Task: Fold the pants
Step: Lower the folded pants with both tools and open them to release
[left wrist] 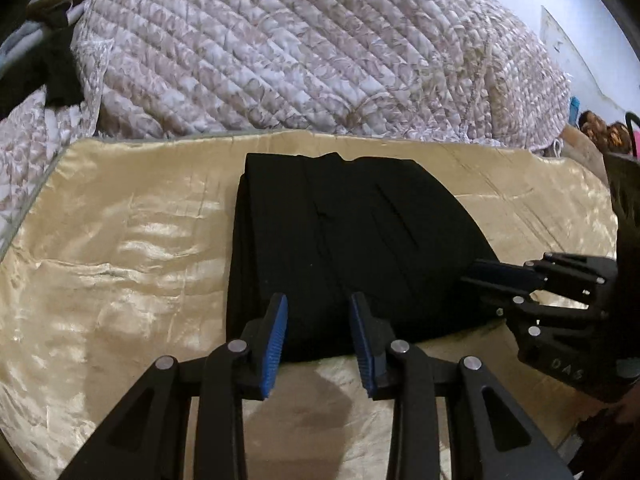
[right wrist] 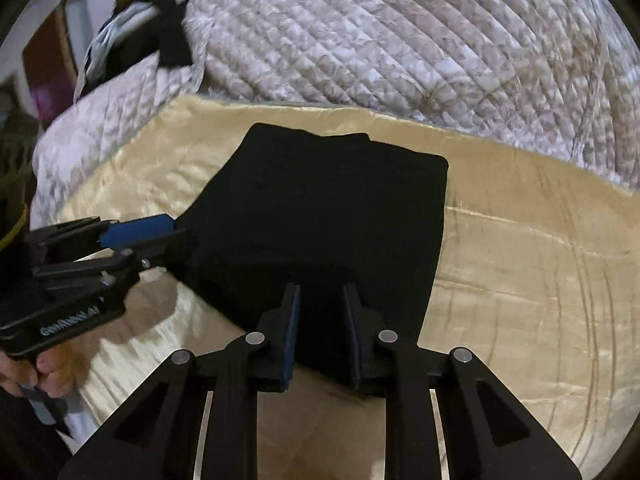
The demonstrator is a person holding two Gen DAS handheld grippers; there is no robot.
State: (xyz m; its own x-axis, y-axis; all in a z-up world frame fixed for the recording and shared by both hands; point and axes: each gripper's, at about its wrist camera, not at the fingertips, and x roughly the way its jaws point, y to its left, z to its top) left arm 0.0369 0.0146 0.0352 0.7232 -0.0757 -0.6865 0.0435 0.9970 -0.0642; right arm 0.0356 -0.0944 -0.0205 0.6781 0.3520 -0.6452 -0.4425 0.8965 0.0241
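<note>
Both wrist cams look down-forward, close over the pants (left wrist: 344, 248): left from their near-left edge, right from near-right. Shared: pants, gold sheet (left wrist: 120, 248), quilt (left wrist: 300, 52).

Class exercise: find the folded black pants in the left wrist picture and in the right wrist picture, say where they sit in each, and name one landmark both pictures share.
Left wrist view: the black pants lie at centre on the gold satin cloth, just beyond the left gripper.
Right wrist view: the black pants lie at centre, beyond the right gripper.
Shared landmark: the quilted floral bedspread behind the cloth.
</note>
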